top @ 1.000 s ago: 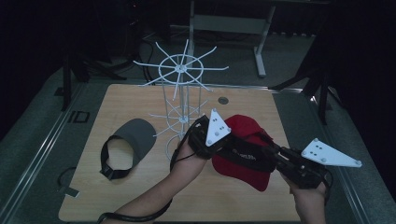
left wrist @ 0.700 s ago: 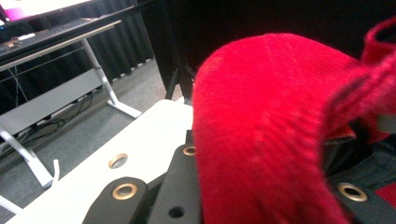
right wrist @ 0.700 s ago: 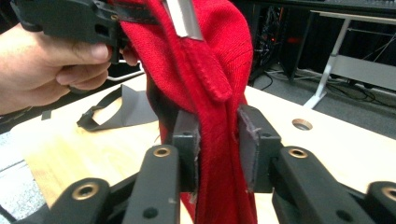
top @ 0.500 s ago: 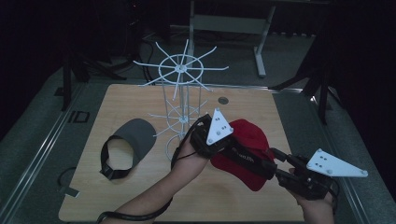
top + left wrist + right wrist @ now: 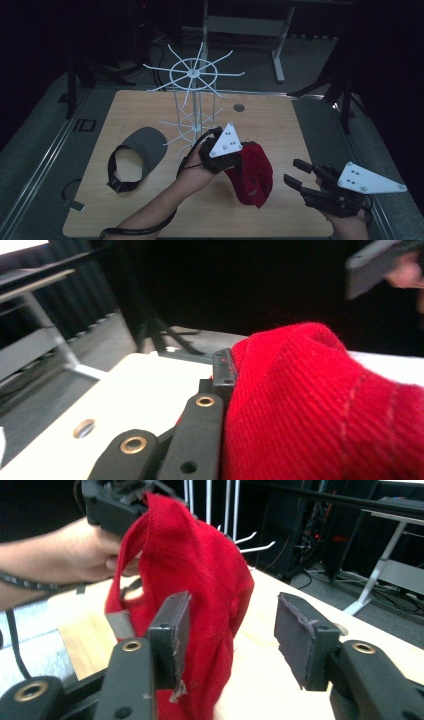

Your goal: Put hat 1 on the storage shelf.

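One red cap [image 5: 251, 171] hangs in the air over the table [image 5: 280, 130], near the front and a bit to the right. The left gripper [image 5: 226, 156] holds it up by the top edge, with its jaws squeezed on the cloth. In the left gripper view the red cloth [image 5: 320, 405] is pressed right against a black jaw. The cap droops down from that hold, so its long way runs up and down.

The right gripper [image 5: 296, 175] sits just to the right of the cap, apart from it. Its jaws are wide open and hold nothing. In the right gripper view the cap [image 5: 195, 580] hangs straight ahead, past the gap between the jaws.

I think the right gripper is the free one, so it would go forward to reach the low part of the cap.

Behind the cap stands a white wire rack [image 5: 192, 97] with bare hooks. A grey visor [image 5: 137, 155] lies flat on the left side of the table.
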`<state>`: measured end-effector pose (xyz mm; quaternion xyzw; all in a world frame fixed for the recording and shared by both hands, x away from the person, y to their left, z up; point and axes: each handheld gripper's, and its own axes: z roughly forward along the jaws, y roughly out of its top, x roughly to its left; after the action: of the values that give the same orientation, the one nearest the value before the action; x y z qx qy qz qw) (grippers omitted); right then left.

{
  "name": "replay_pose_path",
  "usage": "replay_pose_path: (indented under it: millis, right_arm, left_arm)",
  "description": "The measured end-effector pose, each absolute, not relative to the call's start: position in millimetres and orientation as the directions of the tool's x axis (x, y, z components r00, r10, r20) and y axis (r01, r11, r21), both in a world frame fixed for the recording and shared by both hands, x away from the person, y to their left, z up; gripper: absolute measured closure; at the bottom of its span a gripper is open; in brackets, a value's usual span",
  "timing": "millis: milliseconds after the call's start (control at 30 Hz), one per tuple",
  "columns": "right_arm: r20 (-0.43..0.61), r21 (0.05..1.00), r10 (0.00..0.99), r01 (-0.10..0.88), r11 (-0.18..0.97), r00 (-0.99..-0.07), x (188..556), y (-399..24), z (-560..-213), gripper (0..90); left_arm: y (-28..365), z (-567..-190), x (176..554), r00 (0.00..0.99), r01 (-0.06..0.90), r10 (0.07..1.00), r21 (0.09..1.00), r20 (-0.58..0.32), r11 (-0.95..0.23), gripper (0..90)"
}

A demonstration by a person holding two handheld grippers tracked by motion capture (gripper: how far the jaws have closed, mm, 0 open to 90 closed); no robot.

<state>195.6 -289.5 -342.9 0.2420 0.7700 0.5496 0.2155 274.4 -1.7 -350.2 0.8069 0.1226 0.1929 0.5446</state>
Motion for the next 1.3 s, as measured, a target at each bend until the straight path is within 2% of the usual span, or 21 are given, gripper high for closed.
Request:
replay_pose_path:
  millis: [267,433,600,667,733,867,1033,1167,1267,1300]
  right_arm:
    - [-0.1,0.935,0.551,0.111,0.337,-0.829,201.1,-266.9,-345.4,50.7]
    - [-0.139,0.923,0.517,0.079,0.377,-0.845,200.8,-255.3,-346.0,54.3]
    - [-0.176,0.916,0.508,0.05,0.399,-0.843,200.8,-252.8,-345.6,68.4]
    - [-0.189,0.912,0.503,0.04,0.408,-0.843,201.1,-252.9,-345.4,82.2]
    - [-0.205,0.906,0.508,0.034,0.421,-0.837,201.1,-252.4,-345.3,87.7]
    - [-0.185,0.916,0.511,0.041,0.398,-0.839,200.0,-253.2,-343.9,88.6]
    - [-0.099,0.95,0.511,0.071,0.304,-0.854,200.5,-262.8,-339.7,88.9]
    - [-0.086,0.957,0.535,0.079,0.278,-0.841,199.6,-267.5,-335.9,89.0]
    - [-0.084,0.959,0.548,0.083,0.272,-0.832,199.7,-268.0,-335.1,89.0]
    - [-0.082,0.961,0.566,0.085,0.262,-0.82,200.0,-268.9,-334.5,88.9]
  left_arm:
    - [3.7,-349.2,273.8,0.939,-0.041,0.303,0.929,0.161,-0.367,89.5]
    - [0.7,-344.0,269.4,0.938,-0.054,0.3,0.928,0.174,-0.368,89.5]
    - [-0.8,-342.8,270.0,0.945,-0.058,0.28,0.926,0.172,-0.373,89.5]
    - [-0.3,-343.3,271.8,0.948,-0.053,0.274,0.927,0.164,-0.372,89.5]
    - [0.0,-344.7,273.7,0.949,-0.046,0.273,0.925,0.158,-0.378,89.4]
    - [1.5,-347.6,276.3,0.959,-0.03,0.253,0.93,0.131,-0.367,89.3]
    - [0.7,-346.5,272.5,0.964,-0.05,0.227,0.932,0.139,-0.36,89.2]
    - [-0.3,-346.0,270.7,0.964,-0.06,0.221,0.933,0.146,-0.354,88.6]
    - [0.3,-346.5,269.4,0.966,-0.056,0.217,0.934,0.14,-0.354,86.0]
    - [0.2,-346.7,268.2,0.965,-0.052,0.223,0.934,0.138,-0.353,79.7]
